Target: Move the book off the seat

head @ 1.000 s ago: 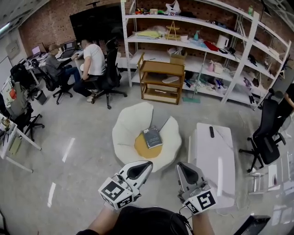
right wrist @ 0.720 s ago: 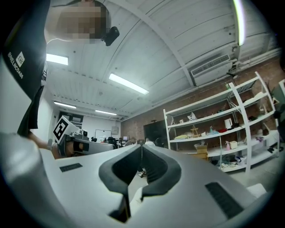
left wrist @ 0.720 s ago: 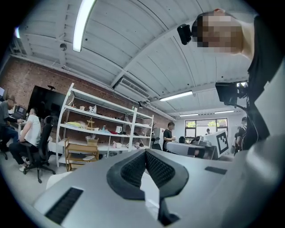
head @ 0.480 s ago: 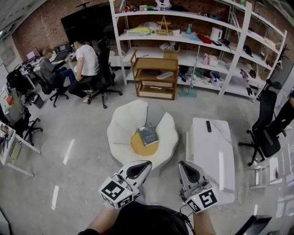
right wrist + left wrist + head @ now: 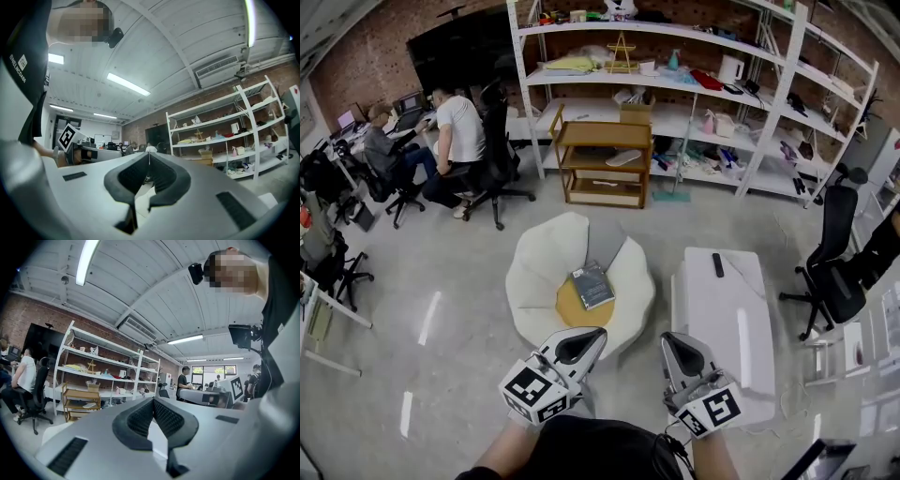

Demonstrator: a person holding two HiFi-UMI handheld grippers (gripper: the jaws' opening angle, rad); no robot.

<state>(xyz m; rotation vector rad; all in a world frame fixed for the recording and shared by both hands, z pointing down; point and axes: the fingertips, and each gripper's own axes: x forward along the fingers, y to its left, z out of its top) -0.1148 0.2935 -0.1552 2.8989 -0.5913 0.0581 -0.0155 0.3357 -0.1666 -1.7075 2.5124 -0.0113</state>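
Note:
A dark grey book lies flat on the yellow cushion of a white flower-shaped seat in the middle of the floor, seen in the head view. My left gripper is held level just short of the seat's near rim, shut and empty. My right gripper is beside it, near the white table's corner, also shut and empty. In the left gripper view my left gripper has its pads together; in the right gripper view my right gripper shows the same. The book is hidden in both gripper views.
A low white table with a black remote stands right of the seat. Behind are a wooden shelf cart, white shelving, black office chairs and seated people at desks.
The seat, book and table have slid left and up in the head view as I stepped back or turned. Both grippers have sunk a little and stay shut.

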